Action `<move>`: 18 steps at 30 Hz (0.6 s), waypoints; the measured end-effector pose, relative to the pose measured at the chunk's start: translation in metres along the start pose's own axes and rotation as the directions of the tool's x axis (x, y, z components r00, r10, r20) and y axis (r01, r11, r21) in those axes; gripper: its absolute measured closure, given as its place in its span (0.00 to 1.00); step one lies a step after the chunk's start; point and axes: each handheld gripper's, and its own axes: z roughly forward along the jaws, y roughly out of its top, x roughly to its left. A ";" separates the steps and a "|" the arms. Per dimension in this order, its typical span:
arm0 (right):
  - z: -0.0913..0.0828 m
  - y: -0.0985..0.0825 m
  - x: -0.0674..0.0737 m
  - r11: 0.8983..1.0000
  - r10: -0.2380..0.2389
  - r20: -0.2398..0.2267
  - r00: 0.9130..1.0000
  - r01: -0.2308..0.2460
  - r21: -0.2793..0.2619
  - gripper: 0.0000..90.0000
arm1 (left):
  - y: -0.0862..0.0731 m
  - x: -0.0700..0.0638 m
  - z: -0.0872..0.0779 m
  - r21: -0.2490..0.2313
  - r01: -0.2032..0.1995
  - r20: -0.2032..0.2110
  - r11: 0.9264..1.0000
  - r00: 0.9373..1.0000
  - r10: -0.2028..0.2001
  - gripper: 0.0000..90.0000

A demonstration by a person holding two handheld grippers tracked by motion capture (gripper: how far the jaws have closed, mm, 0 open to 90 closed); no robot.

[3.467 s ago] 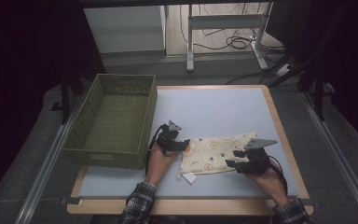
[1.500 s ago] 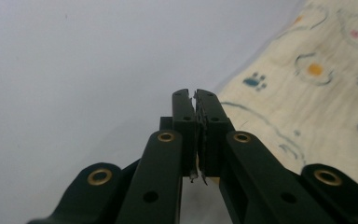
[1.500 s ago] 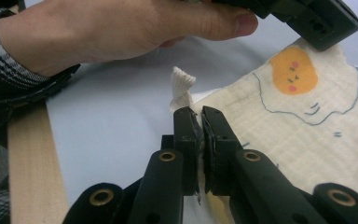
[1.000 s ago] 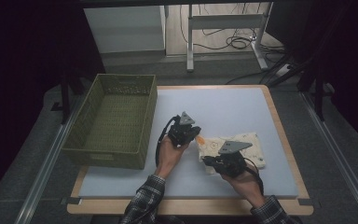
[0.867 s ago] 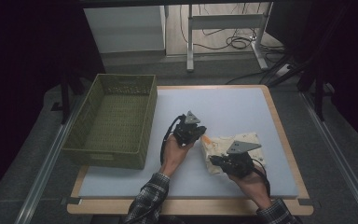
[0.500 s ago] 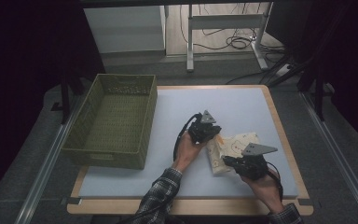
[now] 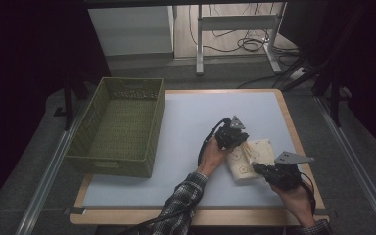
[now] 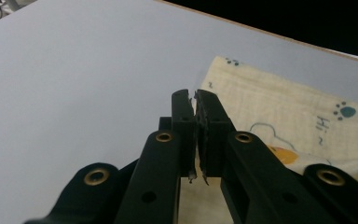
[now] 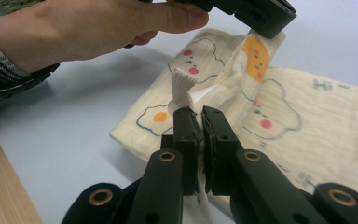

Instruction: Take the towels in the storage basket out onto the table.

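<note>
Left tool (image 7: 242, 142) — right tool (image 7: 257, 168) — both pinching cloth (image 7: 257, 149), wrists low.

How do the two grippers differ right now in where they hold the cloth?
The left gripper pinches the cloth at its far edge and lifts a fold of it, while the right gripper pinches the near edge, low by the table. The left gripper reaches in from the cloth's basket side, the right gripper from the person's side. Both are shut on the cloth.
</note>
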 end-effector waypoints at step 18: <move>-0.014 -0.013 -0.022 0.999 0.039 0.069 0.997 -0.039 0.003 0.94 | 0.025 -0.014 0.033 0.027 -0.043 -0.004 0.999 0.999 0.043 0.96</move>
